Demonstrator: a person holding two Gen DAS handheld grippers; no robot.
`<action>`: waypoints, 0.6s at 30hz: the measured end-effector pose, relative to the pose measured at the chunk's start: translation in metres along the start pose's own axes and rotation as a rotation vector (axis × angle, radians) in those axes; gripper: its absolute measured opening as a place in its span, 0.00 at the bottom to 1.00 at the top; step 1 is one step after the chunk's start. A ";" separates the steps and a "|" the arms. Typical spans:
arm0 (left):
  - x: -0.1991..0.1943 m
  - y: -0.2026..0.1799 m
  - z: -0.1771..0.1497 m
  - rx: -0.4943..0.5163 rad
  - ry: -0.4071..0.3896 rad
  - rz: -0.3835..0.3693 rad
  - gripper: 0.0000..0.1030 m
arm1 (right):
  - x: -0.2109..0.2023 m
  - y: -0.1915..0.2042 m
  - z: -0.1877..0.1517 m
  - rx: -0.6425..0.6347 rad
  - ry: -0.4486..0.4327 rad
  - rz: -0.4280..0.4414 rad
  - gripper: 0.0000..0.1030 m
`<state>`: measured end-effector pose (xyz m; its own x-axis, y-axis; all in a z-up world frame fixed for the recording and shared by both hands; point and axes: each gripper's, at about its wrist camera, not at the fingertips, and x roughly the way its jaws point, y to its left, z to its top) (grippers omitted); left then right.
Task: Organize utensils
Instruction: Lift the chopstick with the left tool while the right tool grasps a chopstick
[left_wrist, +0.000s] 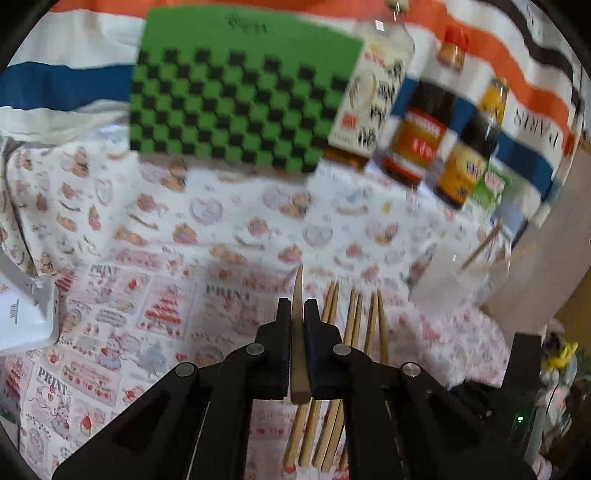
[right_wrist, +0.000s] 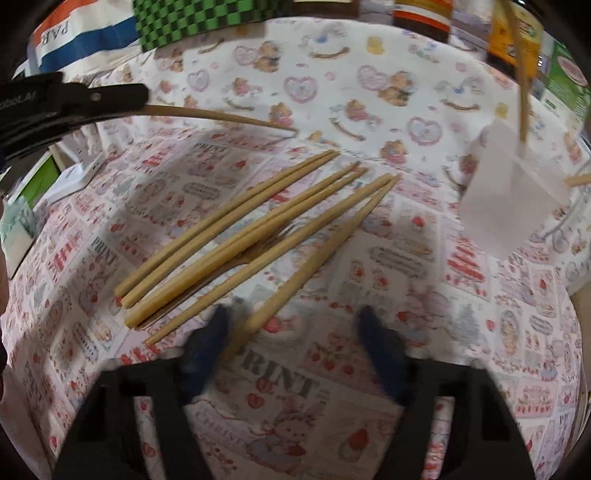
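Note:
My left gripper (left_wrist: 298, 306) is shut on one wooden chopstick (left_wrist: 298, 317) and holds it above the table; it also shows at the upper left of the right wrist view (right_wrist: 122, 98) with the chopstick (right_wrist: 221, 117) sticking out. Several loose chopsticks (right_wrist: 255, 225) lie side by side on the patterned tablecloth (right_wrist: 369, 258), over a metal fork (right_wrist: 266, 247). They also show under the left gripper (left_wrist: 354, 321). My right gripper (right_wrist: 295, 325) is open just above the near end of the rightmost chopstick (right_wrist: 317, 258). A white holder (right_wrist: 513, 195) with upright chopsticks stands at the right.
A green and black checkered box (left_wrist: 236, 99) and several sauce bottles (left_wrist: 424, 122) stand at the back of the table. A white device (left_wrist: 26, 317) sits at the left. A striped cloth (left_wrist: 517, 74) hangs behind.

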<state>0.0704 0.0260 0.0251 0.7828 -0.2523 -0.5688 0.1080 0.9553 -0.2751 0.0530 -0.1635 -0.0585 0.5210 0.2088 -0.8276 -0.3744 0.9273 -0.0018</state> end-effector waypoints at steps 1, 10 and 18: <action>-0.004 0.002 0.001 0.000 -0.031 0.011 0.06 | -0.001 -0.004 0.000 0.013 -0.001 -0.012 0.36; -0.030 -0.010 0.002 0.102 -0.262 0.205 0.06 | -0.022 -0.033 0.002 0.177 -0.084 0.024 0.07; -0.042 -0.017 -0.002 0.108 -0.313 0.175 0.06 | -0.084 -0.033 0.004 0.162 -0.409 -0.021 0.01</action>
<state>0.0343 0.0200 0.0520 0.9429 -0.0403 -0.3306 0.0068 0.9948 -0.1019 0.0252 -0.2105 0.0132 0.8000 0.2654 -0.5381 -0.2529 0.9624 0.0987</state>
